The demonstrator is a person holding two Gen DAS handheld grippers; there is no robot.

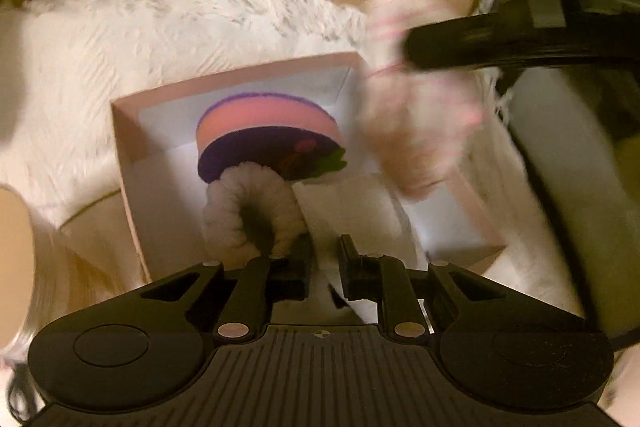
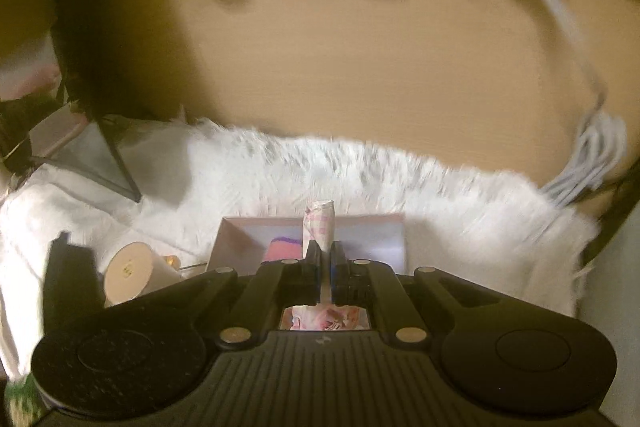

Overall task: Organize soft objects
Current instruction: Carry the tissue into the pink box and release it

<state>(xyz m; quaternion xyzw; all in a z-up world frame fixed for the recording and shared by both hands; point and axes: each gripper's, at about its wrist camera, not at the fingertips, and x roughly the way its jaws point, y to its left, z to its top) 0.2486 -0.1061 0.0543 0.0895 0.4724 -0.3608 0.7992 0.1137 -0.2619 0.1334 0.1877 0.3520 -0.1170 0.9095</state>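
An open pink box [image 1: 128,163] with a white inside sits on a white furry rug [image 1: 120,47]. In it lie a round pink and purple sponge [image 1: 268,131] and a fluffy grey-white scrunchie [image 1: 252,211]. My left gripper [image 1: 324,263] hangs over the box's near side, its jaws a small gap apart, holding nothing. My right gripper [image 2: 325,259] is shut on a white and pink patterned cloth [image 2: 319,225]. In the left wrist view that cloth [image 1: 416,115] hangs blurred over the box's right side, under the right gripper's black body [image 1: 500,39].
The box [image 2: 236,235] also shows in the right wrist view. A pale cylinder [image 2: 132,271] lies on the rug to its left. A dark wire-frame stand [image 2: 116,155] is at the far left. White cables [image 2: 580,163] lie at the rug's right end. A wooden tabletop [image 2: 360,67] lies beyond.
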